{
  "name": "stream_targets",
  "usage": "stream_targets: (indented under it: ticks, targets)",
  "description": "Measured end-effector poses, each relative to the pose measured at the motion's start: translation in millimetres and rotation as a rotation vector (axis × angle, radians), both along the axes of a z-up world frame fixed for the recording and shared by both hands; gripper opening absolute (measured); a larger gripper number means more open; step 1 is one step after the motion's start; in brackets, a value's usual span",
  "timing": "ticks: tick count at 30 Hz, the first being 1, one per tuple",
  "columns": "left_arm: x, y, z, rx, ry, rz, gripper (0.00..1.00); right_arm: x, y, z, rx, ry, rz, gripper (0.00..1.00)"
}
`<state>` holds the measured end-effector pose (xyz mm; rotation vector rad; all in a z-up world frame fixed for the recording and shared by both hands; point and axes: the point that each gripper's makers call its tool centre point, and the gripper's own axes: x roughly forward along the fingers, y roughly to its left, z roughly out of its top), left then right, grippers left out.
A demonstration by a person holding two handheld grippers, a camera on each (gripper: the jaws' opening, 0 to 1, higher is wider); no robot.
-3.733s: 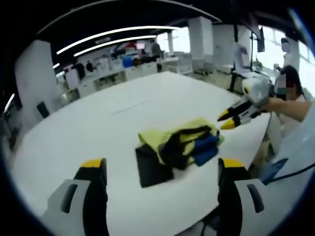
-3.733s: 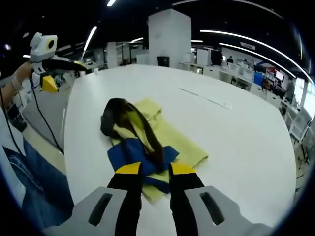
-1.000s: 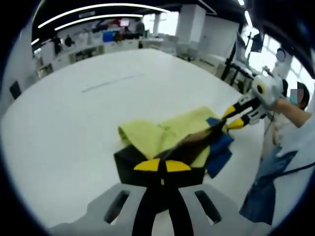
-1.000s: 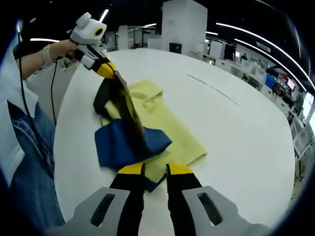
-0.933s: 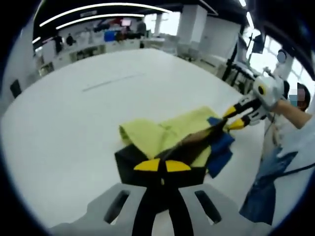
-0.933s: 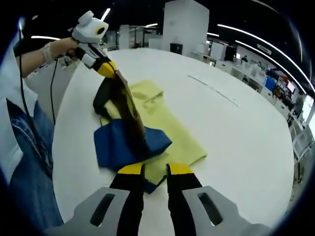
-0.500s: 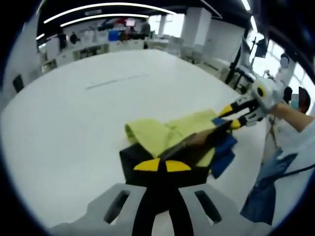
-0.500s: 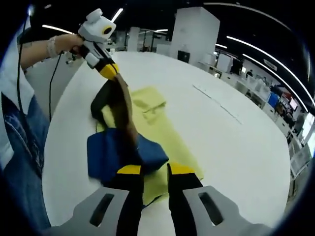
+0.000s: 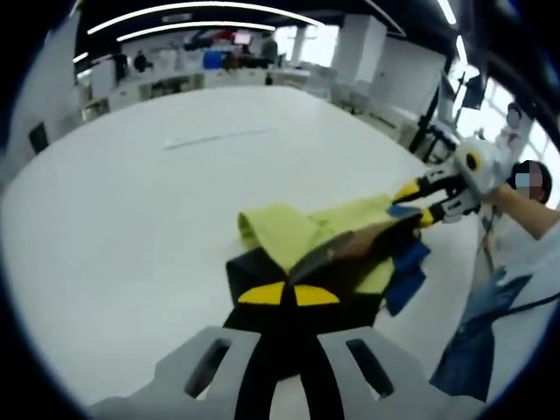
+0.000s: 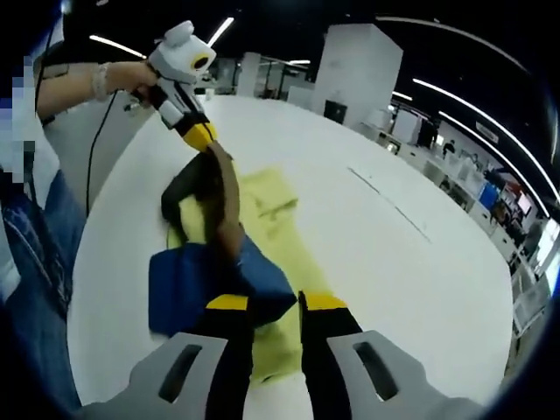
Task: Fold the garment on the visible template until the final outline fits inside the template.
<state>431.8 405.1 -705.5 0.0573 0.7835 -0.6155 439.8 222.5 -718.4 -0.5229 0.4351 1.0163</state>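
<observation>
A yellow, black and blue garment [image 9: 289,232] lies bunched on the white table [image 9: 114,210]. My left gripper [image 9: 280,295] is shut on its black part at the near end. From there a dark brown strip of the garment runs taut to my right gripper [image 9: 418,204], which a person's hand holds at the far edge. In the right gripper view the garment [image 10: 271,210] lies ahead, its blue part nearest. My right gripper [image 10: 274,304] is closed on the blue and dark cloth. The left gripper [image 10: 200,134] holds the dark strip up above the table.
A thin line mark [image 9: 219,136] crosses the white table beyond the garment, line mark [image 10: 389,204] also lying to its right. A person [image 9: 525,236] in blue jeans stands at the table's edge. Desks and pillars stand far behind.
My left gripper, open and clear of the garment 3.7 s ago, has shut on its black part. Over the last second both grippers have lifted and drawn the dark strip tauter.
</observation>
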Motion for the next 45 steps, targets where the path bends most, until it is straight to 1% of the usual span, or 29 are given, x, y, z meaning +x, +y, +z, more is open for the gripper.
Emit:
stream_targets:
  ticks: [3,8,11,13,18,21,23,27,31,33,36,40,43,45]
  targets:
    - [-0.1,4,-1.5,-0.003,0.006,0.009,0.0,5,2,4.1,-0.004,-0.023,0.002,0.15]
    - [0.8,8,-2.5,-0.002,0.011,0.02,0.0,7,4,7.6,-0.007,-0.031,0.019,0.1]
    - [2.0,9,-1.0,-0.003,0.004,0.026,0.0,6,5,8.3,-0.003,-0.027,0.022,0.09]
    - [2.9,9,0.1,-0.003,0.0,0.03,0.0,7,5,9.9,-0.004,-0.036,0.015,0.09]
    - [4.1,8,0.6,-0.003,0.002,0.033,0.0,6,6,15.5,0.024,-0.023,-0.011,0.15]
    - [4.1,7,0.7,0.001,0.001,0.028,0.0,8,7,23.4,0.069,-0.021,-0.05,0.1]
    - [4.0,7,0.8,0.002,0.002,0.028,0.0,10,7,27.2,0.092,-0.009,-0.071,0.11]
    - [3.7,7,0.8,0.002,0.004,0.025,0.0,11,8,25.1,0.091,0.01,-0.09,0.11]
    - [3.5,7,1.5,0.004,0.004,0.023,0.0,6,16,27.3,0.108,0.032,-0.086,0.14]
    - [3.5,6,1.5,0.004,0.005,0.022,0.0,7,17,28.3,0.109,0.026,-0.092,0.14]
    - [3.9,6,1.3,0.002,0.006,0.021,0.0,13,10,23.6,0.074,0.01,-0.124,0.11]
    - [4.0,6,1.7,0.0,0.006,0.019,0.0,13,3,18.0,0.055,0.031,-0.146,0.1]
    - [3.9,6,1.4,-0.001,0.006,0.019,0.0,11,-2,13.6,0.032,0.03,-0.154,0.1]
    - [3.7,6,1.0,-0.003,0.008,0.02,0.0,9,-4,7.7,0.024,0.044,-0.152,0.1]
